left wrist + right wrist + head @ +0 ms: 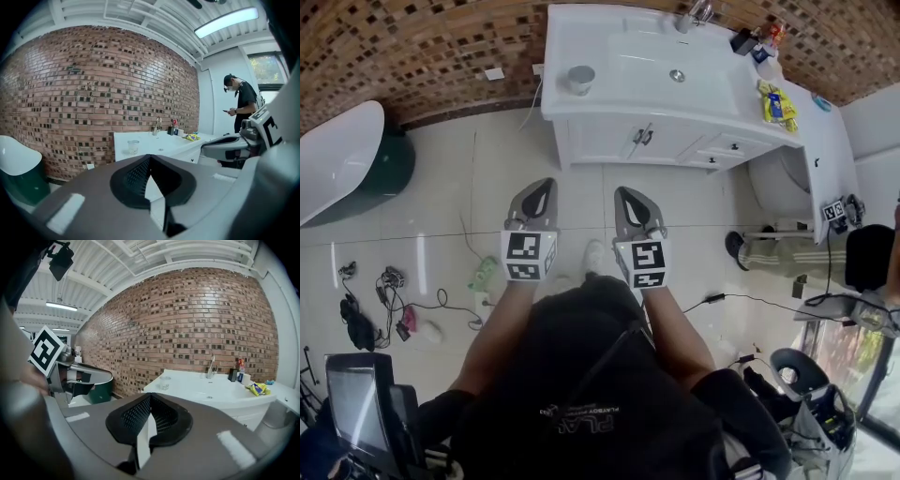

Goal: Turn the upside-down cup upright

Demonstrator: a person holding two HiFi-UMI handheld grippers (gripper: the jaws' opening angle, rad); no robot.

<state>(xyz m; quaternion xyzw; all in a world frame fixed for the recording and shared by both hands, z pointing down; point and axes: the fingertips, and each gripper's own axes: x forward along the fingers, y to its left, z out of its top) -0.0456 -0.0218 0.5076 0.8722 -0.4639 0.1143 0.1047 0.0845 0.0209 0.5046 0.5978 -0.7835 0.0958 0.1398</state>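
With both jaws clenched empty, left gripper (542,192) and right gripper (628,202) face the cup (580,79) well ahead on the bench (609,37), probably light, thin and slick: pinch its side wall gently.

cup (580,79) | clear | standing | left end of white counter (619,101)

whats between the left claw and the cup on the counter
Only bare floor tile and the white vanity edge separate the left claw from the cup; the head view shows this.
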